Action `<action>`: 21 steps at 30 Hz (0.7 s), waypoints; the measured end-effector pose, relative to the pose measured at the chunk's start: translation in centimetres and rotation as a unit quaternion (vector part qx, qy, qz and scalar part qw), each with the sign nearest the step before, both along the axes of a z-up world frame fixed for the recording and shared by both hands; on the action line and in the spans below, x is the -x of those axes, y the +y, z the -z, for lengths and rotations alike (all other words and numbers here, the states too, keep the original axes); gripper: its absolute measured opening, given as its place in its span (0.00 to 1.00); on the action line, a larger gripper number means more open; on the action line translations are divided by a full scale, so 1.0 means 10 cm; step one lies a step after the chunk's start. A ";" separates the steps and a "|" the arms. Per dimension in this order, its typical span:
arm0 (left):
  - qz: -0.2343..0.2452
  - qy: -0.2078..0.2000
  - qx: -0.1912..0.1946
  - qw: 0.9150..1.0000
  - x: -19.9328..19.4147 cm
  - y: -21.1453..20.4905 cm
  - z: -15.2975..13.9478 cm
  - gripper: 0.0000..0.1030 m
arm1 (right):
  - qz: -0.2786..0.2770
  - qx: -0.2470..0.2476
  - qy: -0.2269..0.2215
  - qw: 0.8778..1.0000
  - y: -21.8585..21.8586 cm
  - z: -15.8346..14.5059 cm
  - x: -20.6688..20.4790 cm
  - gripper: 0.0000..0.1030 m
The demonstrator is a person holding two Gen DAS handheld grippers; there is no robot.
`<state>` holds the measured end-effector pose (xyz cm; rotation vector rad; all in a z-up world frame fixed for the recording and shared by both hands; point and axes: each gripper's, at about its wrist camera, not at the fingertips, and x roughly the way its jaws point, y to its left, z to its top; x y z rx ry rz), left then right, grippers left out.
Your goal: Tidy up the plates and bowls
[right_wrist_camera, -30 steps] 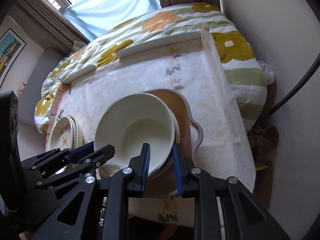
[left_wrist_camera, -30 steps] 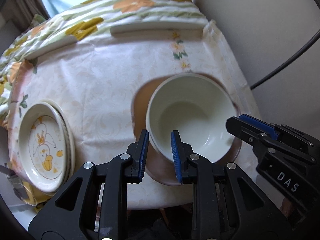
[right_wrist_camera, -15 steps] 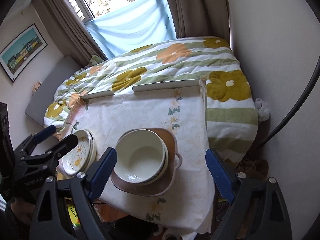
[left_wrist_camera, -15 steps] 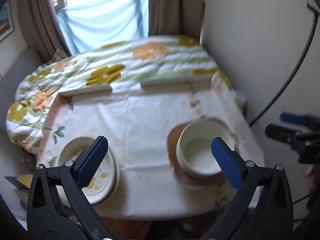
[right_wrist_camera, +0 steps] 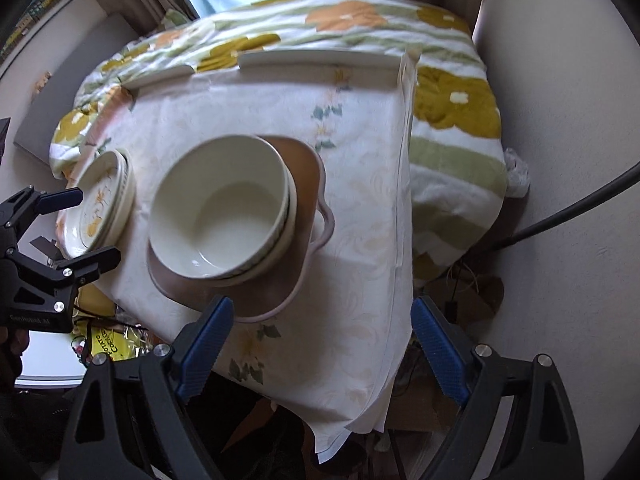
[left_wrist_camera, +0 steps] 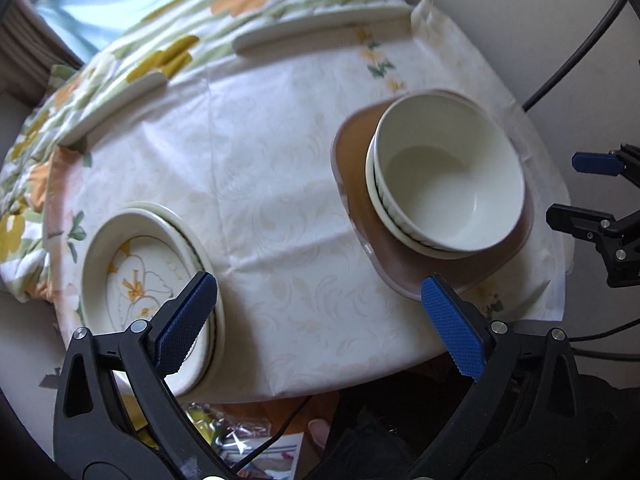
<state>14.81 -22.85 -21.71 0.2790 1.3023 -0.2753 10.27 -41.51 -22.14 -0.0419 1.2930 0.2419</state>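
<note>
Two bowls (left_wrist_camera: 448, 184), two plates (left_wrist_camera: 140, 280), one tray (left_wrist_camera: 400, 272).

Cream bowls (left_wrist_camera: 448, 184) on brown tray (left_wrist_camera: 352, 160). Plates (left_wrist_camera: 136, 280) cream, orange-yellow motif. Tablecloth (left_wrist_camera: 260, 184) white, faint swirls. Blanket (right_wrist_camera: 452, 120) orange, mustard flowers, green stripes.

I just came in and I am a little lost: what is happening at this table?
A person holds a gripper in each hand over the table and is sorting dishes. Both the left gripper and the right gripper are open and hold nothing. Cream bowls sit nested on a brown tray. Beside them, apart from the tray, is a stack of plates with a yellow drawing. Neither gripper touches a dish.
</note>
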 end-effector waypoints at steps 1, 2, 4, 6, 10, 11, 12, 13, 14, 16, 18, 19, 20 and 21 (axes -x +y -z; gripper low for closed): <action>0.005 0.011 -0.003 1.000 -0.04 -0.02 0.07 0.95 | -0.002 0.003 0.007 1.000 0.01 0.05 -0.03 0.81; 0.009 0.020 -0.004 1.000 -0.07 -0.03 0.13 0.92 | -0.005 0.007 0.015 1.000 0.03 0.09 -0.06 0.76; 0.014 0.038 -0.002 0.999 -0.11 -0.05 0.23 0.88 | -0.014 0.017 0.030 0.999 0.07 0.19 -0.11 0.64; 0.016 0.050 0.007 0.999 -0.16 -0.08 0.30 0.82 | -0.025 0.021 0.038 0.999 0.10 0.27 -0.15 0.56; 0.026 0.064 0.012 0.998 -0.24 -0.16 0.44 0.64 | -0.034 0.019 0.044 0.998 0.14 0.38 -0.25 0.42; 0.028 0.066 0.016 0.997 -0.26 -0.17 0.47 0.61 | -0.034 0.016 0.045 0.998 0.13 0.40 -0.28 0.38; 0.029 0.067 0.019 0.997 -0.28 -0.18 0.49 0.57 | -0.036 0.012 0.046 0.998 0.13 0.42 -0.30 0.36; 0.032 0.066 0.023 0.997 -0.31 -0.19 0.52 0.51 | -0.039 0.008 0.047 0.998 0.13 0.44 -0.33 0.34; 0.034 0.066 0.029 0.997 -0.32 -0.19 0.53 0.49 | -0.044 0.009 0.047 0.998 0.13 0.45 -0.35 0.32; 0.038 0.069 0.039 0.996 -0.34 -0.22 0.58 0.38 | -0.053 0.004 0.047 0.997 0.15 0.50 -0.40 0.28; 0.044 0.068 0.056 0.995 -0.35 -0.22 0.59 0.32 | -0.062 -0.003 0.050 0.997 0.18 0.55 -0.45 0.22; 0.050 0.062 0.055 0.995 -0.34 -0.23 0.59 0.32 | -0.065 -0.003 0.050 0.997 0.19 0.57 -0.46 0.21; 0.056 0.057 0.053 0.995 -0.33 -0.25 0.60 0.32 | -0.068 -0.003 0.048 0.997 0.20 0.58 -0.47 0.21; 0.062 0.055 0.053 0.995 -0.33 -0.26 0.60 0.28 | -0.070 -0.004 0.047 0.996 0.20 0.59 -0.47 0.21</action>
